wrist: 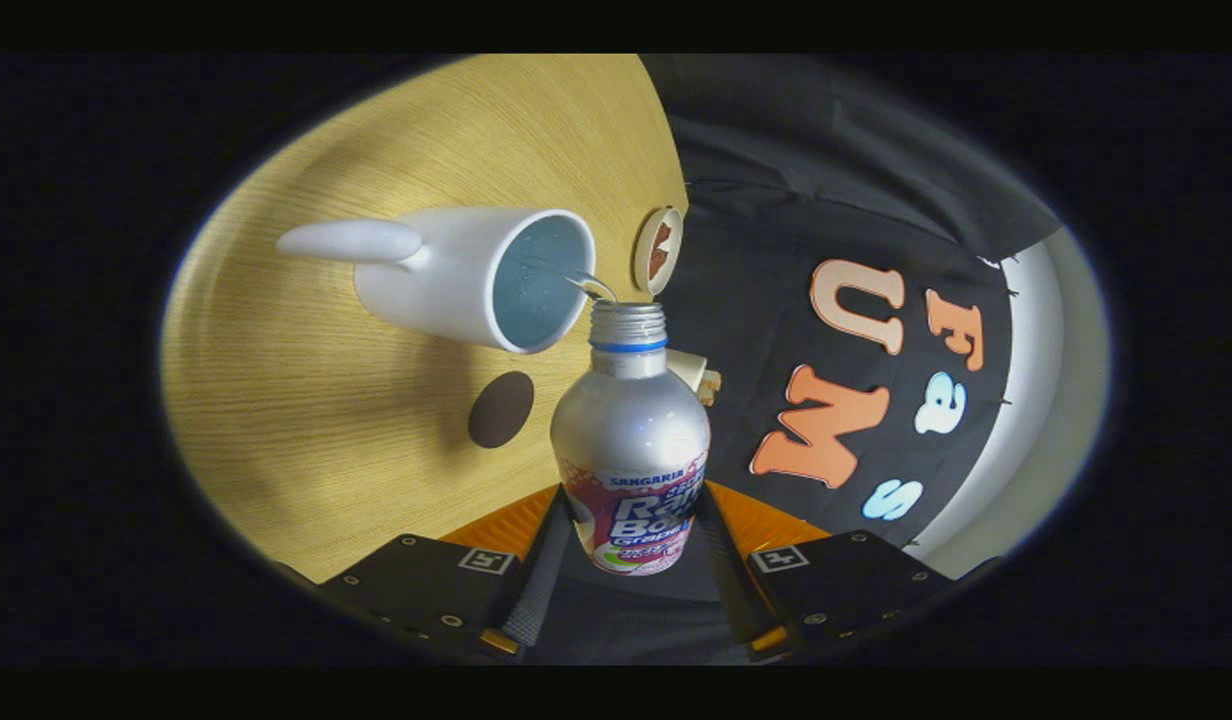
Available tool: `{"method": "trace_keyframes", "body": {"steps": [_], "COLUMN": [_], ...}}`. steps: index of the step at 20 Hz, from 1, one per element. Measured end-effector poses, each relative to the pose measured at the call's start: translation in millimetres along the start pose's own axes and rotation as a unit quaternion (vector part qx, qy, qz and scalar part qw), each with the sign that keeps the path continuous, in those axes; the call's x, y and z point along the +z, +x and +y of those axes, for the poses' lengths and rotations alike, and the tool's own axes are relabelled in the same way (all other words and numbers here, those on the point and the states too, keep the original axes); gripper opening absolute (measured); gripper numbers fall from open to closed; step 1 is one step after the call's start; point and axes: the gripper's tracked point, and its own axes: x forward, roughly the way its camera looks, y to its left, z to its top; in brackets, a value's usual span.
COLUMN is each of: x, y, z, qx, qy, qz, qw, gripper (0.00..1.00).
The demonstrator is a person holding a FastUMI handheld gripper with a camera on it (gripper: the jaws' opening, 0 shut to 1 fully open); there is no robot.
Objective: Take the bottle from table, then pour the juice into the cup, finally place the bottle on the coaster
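Note:
A silver metal bottle (628,420) with a colourful label and no cap is held between my fingers, and my gripper (631,545) is shut on its lower body. The whole view is rolled sideways, so the bottle is tipped over. Its open neck sits right at the rim of a white cup (456,275) with a handle, which stands on the wooden table (306,400). A thin clear stream runs from the bottle's mouth into the cup. A dark brown round coaster (501,408) lies on the table beside the cup, just left of the bottle's shoulder.
A small round wooden piece with a brown middle (659,250) sits near the table's edge beyond the bottle's mouth. A small pale object (698,375) peeks out behind the bottle's shoulder. The black cloth wall (826,200) rises past the table's edge.

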Motion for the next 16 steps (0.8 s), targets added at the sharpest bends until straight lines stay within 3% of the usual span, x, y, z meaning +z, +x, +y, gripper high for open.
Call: {"method": "trace_keyframes", "body": {"steps": [16], "x": [-9], "y": [0], "z": [-13], "qx": [-0.004], "qy": [-0.033], "qz": [0.007], "qw": [0.999], "gripper": [0.70]}}
